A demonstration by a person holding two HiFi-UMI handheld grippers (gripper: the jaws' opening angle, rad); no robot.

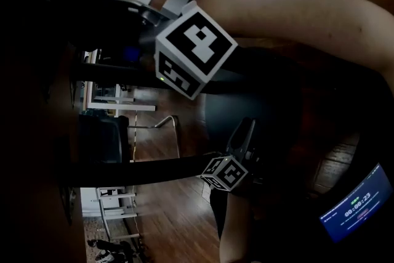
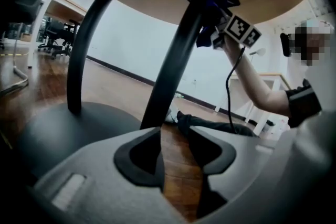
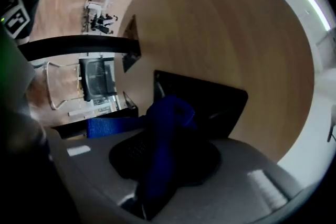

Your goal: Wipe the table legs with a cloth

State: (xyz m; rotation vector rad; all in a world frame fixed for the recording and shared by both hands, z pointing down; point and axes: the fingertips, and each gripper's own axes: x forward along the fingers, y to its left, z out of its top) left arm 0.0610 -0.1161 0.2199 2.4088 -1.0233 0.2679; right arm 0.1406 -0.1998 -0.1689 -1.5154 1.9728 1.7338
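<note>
**Right gripper view:** the right gripper (image 3: pixel 167 144) is clamped on the blue cloth (image 3: pixel 169 113), which bunches up past the jaw tips, close under the tabletop underside (image 3: pixel 226 34).

**Left gripper view:** the left gripper (image 2: pixel 175 136) has its jaws apart with nothing between them. The cloth sits high on the table leg (image 2: pixel 170 60), well above this gripper.

**Head view:** too dim to show the grip.

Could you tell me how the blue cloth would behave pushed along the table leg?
Probably floppy: the blue cloth bunches and folds between the right gripper's fingers. Likely light, its loose tail trailing sideways. It should wrap the curved table leg easily.
</note>
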